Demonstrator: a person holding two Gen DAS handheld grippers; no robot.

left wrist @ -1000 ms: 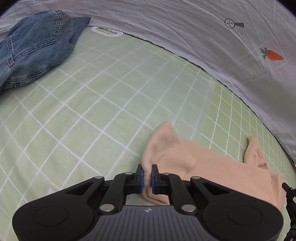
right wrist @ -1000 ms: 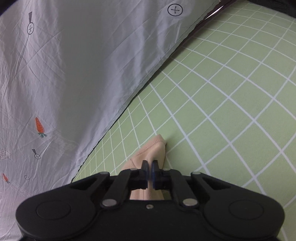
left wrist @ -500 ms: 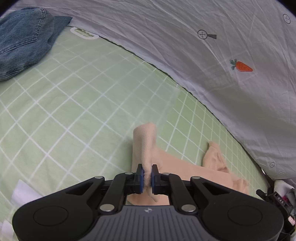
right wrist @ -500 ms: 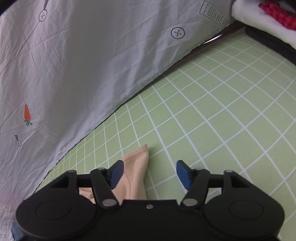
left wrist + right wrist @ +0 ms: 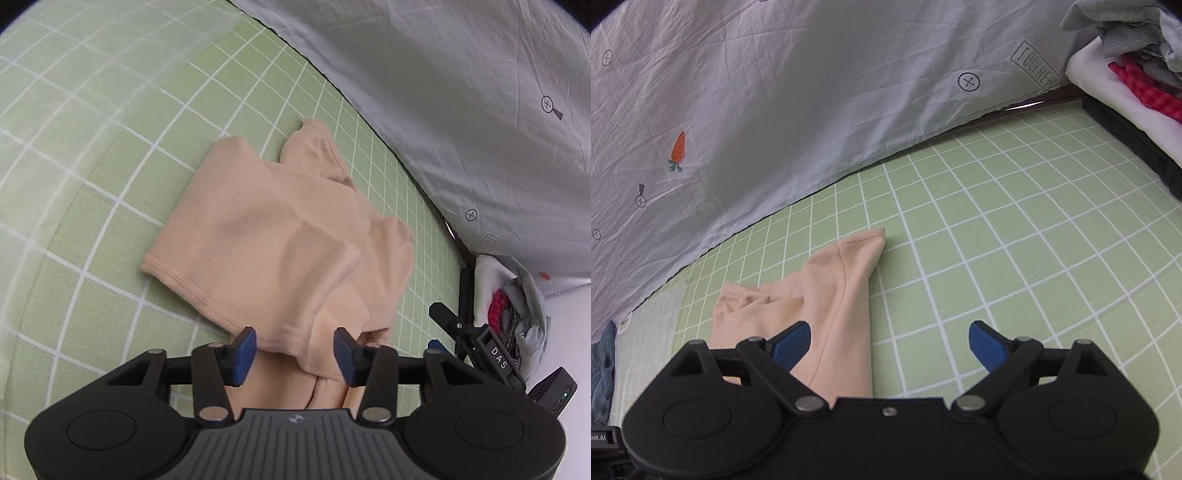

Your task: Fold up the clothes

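Nearby: grey sheet (image 5: 812, 110), clothes pile (image 5: 1126, 66), jeans (image 5: 600, 369).

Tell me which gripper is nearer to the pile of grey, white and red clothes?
Right. The right gripper faces the pile; the left gripper sits beyond it.

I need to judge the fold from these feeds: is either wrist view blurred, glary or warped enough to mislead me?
Left wrist view: sharp on the peach garment, soft even light, no glare; a pale hazy band washes the green grid sheet at upper left. Right wrist view: also crisp, with a small bright glint under the grey cover's edge. Both bend the grid lines strongly, fisheye style.
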